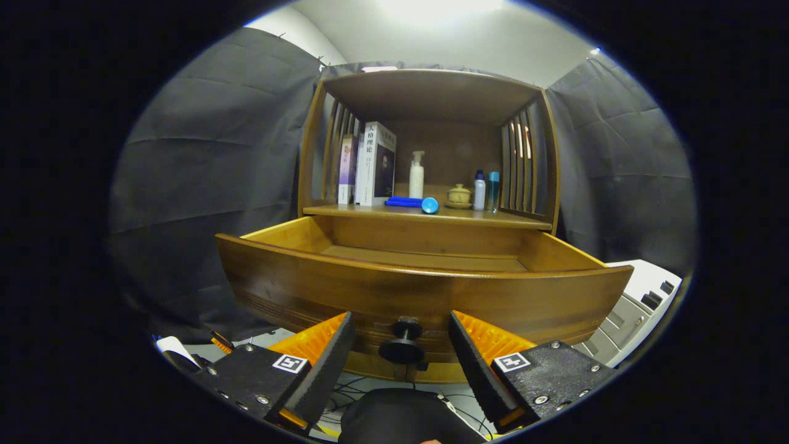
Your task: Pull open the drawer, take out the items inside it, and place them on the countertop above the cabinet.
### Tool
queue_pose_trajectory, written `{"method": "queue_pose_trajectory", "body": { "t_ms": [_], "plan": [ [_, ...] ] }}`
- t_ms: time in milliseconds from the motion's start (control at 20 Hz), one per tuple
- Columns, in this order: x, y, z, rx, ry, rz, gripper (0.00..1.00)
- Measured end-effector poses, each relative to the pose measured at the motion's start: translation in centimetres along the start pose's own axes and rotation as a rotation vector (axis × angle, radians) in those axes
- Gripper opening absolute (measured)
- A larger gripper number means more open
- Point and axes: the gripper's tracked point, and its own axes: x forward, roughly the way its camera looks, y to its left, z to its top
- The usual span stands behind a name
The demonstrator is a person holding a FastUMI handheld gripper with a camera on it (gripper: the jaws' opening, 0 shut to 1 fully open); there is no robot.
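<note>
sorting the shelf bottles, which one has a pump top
The white bottle standing beside the books; the two small bottles by the slatted side have plain caps. The tongs are open.

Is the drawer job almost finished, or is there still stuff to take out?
The drawer is already pulled out. What shows of its floor looks bare, though the front panel hides the near part. The gripper is open and holds nothing; the knob sits between its fingers, untouched. A blue item lies on the countertop. Left: checking the hidden part.

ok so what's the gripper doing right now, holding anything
gripper: open, holding nothing; its jaws stand wide apart on either side of the drawer knob, not pressing on it.
</note>
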Motion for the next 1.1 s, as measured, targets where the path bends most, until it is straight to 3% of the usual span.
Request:
{"method": "queue_pose_trajectory", "body": {
  "t_ms": [650,1100],
  "plan": [
    [2.7,-1.4,-0.9,0.037,0.01,-0.109,0.94],
    [4.6,-1.1,-0.6,0.036,0.003,-0.094,0.95]
  ]
}}
